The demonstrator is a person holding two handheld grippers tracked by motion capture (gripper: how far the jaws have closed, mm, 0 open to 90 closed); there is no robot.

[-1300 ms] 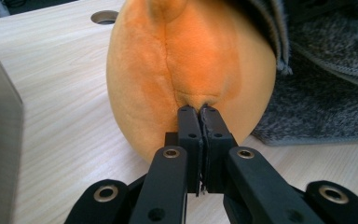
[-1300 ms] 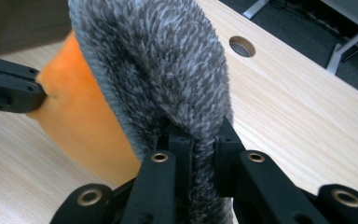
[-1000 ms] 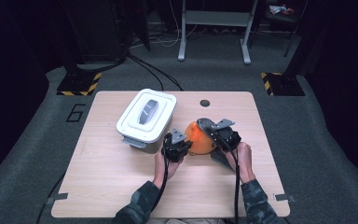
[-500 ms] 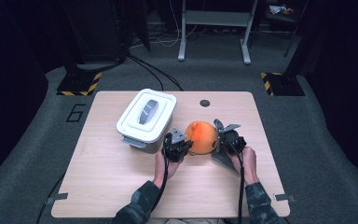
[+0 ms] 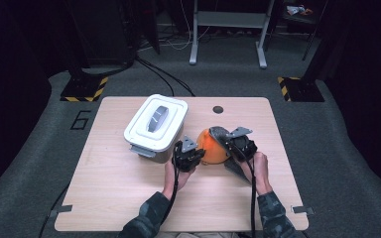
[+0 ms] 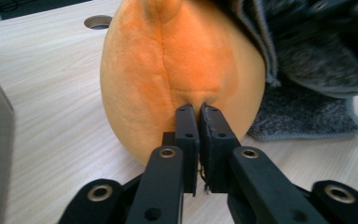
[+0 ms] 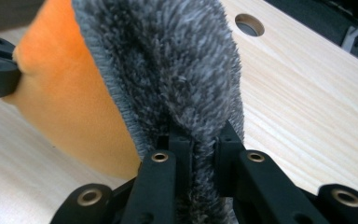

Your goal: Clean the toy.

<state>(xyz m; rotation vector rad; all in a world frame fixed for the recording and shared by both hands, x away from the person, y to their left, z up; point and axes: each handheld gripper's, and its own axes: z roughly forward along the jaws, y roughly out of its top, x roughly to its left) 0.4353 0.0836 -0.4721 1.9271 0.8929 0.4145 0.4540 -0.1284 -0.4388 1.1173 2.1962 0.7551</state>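
A round orange plush (image 5: 209, 148) lies at the middle of the wooden table (image 5: 119, 198), with a grey fluffy cloth (image 5: 222, 135) lapped over its right side. My left gripper (image 5: 197, 152) is at the plush's left. In the left gripper view its jaws (image 6: 198, 111) are shut on a pinch of the orange plush (image 6: 177, 65). My right gripper (image 5: 228, 145) is at the plush's right. In the right gripper view its jaws (image 7: 200, 140) are shut on the grey cloth (image 7: 168, 65), which hangs over the orange plush (image 7: 70, 107).
A white lidded container (image 5: 155, 127) stands just left of the left gripper, nearly touching it. A round cable hole (image 5: 218, 109) is in the table behind the plush. More of the grey cloth (image 5: 235, 169) lies flat under the right hand. Dark floor surrounds the table.
The right gripper drew a little to the right with the cloth, baring more orange, then came back, and the cloth covers the plush's right side again. The left gripper kept still.
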